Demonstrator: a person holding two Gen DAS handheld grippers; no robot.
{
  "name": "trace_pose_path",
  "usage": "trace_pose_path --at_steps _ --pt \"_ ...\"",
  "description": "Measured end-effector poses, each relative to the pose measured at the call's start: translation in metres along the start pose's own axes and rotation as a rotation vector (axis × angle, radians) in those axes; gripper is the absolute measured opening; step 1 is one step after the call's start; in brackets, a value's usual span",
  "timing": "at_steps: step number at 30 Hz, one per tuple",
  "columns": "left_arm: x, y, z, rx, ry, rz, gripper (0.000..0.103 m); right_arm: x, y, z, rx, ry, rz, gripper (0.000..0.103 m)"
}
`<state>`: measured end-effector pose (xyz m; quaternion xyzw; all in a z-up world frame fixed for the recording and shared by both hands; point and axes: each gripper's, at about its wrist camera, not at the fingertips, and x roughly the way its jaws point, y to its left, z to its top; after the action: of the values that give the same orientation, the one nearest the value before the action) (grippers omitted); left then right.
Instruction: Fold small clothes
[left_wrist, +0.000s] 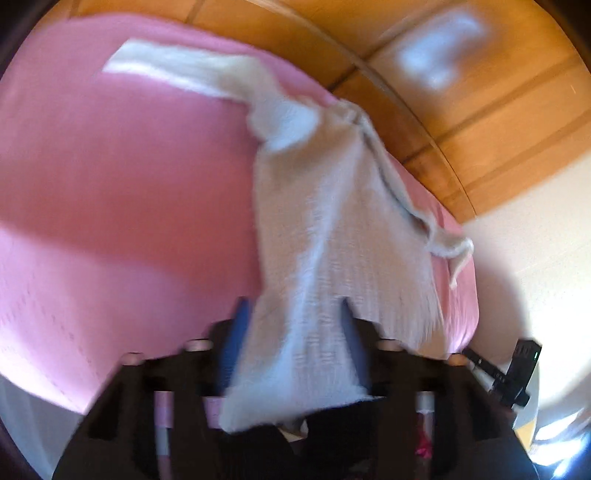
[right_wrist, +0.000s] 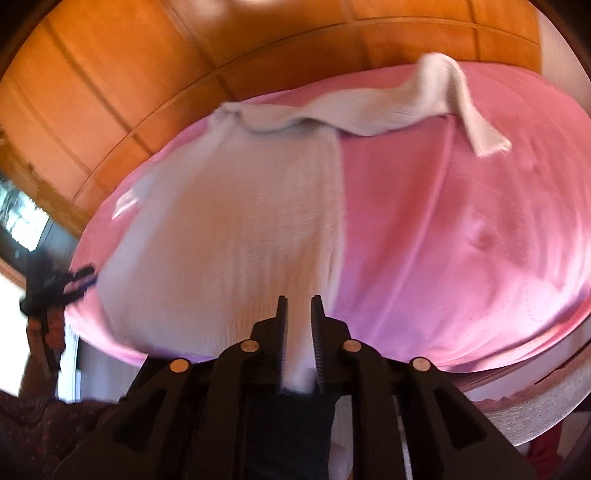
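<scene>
A pink bedspread (right_wrist: 443, 240) carries a white knit sweater (right_wrist: 229, 229); no writing is legible. The left gripper (left_wrist: 295, 317) stands parted around its hem, the right gripper (right_wrist: 299, 306) seemingly loose astride the cloth.

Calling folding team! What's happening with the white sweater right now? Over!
Left hand-held gripper open, hem between its fingers. Right hand-held gripper slightly apart, cloth between. White sweater spread on the pink bed cover, one sleeve flopped out. Nothing in the way. Over.

The pale grey knitted garment (right_wrist: 229, 229) looks soft, ribbed and fuzzy at its edges; the pink bedcover cloth (right_wrist: 443, 240) is matt, finely textured; the far orange-brown wood panelling (right_wrist: 147, 74) shows a smooth, slightly glossy finish; the black plastic gripper fingers (right_wrist: 282, 325) look matt, with small brass-coloured metal pins.
</scene>
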<state>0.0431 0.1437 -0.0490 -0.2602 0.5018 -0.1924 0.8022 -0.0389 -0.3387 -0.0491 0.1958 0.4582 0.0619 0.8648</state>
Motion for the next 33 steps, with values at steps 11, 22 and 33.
trace_pose_path --at_steps 11,22,33 --pt "0.026 0.012 -0.031 0.047 0.023 0.001 0.032 0.112 -0.008 0.053 0.014 0.020 -0.081 0.038" --pt "0.017 0.007 -0.025 0.149 0.022 0.117 0.027 0.096 -0.013 0.047 -0.064 0.026 -0.225 0.010" --pt "-0.001 0.066 0.122 0.135 -0.284 0.585 0.055 0.077 0.035 0.067 -0.112 -0.111 -0.217 0.052"
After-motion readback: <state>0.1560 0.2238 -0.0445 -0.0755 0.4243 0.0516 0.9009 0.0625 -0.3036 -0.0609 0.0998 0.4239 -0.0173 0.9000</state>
